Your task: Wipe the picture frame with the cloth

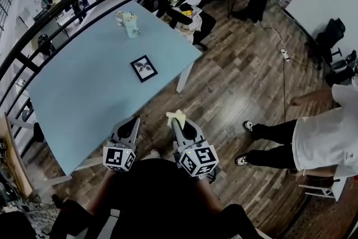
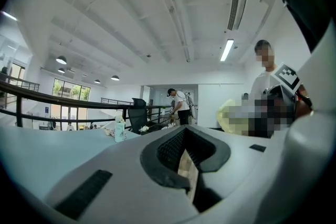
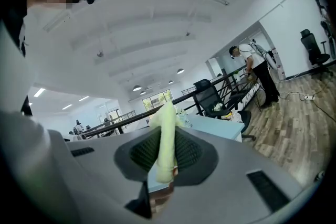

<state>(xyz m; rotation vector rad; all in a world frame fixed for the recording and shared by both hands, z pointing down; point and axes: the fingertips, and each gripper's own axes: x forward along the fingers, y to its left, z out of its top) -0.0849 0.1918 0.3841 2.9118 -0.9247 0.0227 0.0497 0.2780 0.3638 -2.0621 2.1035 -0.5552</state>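
My right gripper has its jaws clenched on the cloth, and the picture frame lies ahead-left by the worktop's right edge; my left gripper is closed empty.

Cloth: lower end buried btwn the jaws of right gripper; only a pale yellow fold pokes out past the tips, so full shape can't be told. In left gripper view a mosaic patch covers part of it & most of the right gripper behind.

Picture frame, well ahead of the tips: pic inside too small to make out.

Pale container, farther beyond: label & bits round it too small to tell.

Bystander, off to right gripper's right: cut off by the edge, upper body out of shot.
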